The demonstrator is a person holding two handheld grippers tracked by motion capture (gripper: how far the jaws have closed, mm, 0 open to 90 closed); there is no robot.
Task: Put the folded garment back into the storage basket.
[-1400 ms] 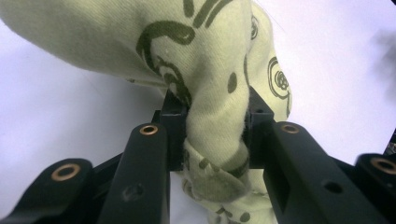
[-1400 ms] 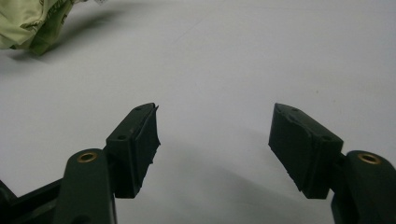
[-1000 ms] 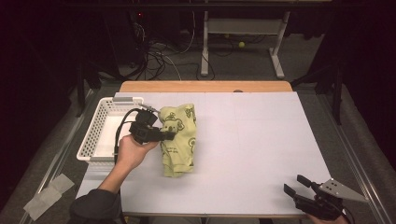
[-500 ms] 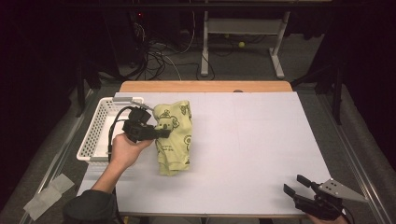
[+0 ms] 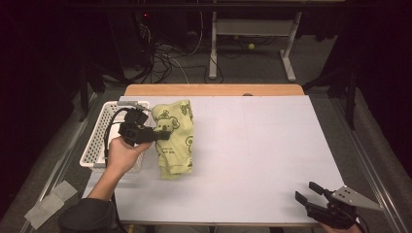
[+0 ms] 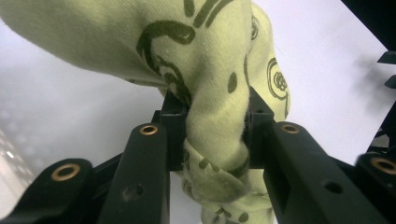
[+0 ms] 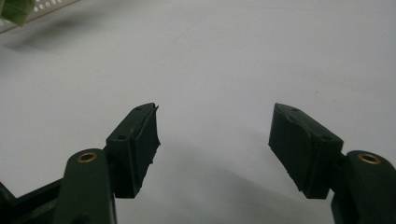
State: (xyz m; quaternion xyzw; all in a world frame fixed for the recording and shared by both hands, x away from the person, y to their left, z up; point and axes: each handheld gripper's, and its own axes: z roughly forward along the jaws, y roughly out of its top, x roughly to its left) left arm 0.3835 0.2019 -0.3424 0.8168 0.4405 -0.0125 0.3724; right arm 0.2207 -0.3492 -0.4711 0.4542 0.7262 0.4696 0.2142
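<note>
A pale green cloth with dark printed figures lies partly on the white table, its upper part lifted. My left gripper is shut on a bunched fold of this cloth, which is squeezed between both pads in the left gripper view. At the table's near right corner my right gripper rests open, and its pads stand wide apart over bare table with nothing between them.
A white perforated basket sits at the table's left edge, just behind my left hand. A wooden strip runs along the far edge. Cables and a desk frame lie on the floor beyond.
My left gripper has carried the cloth to the left and slightly up, pulling the cloth's top toward the basket. The right gripper has not moved.
</note>
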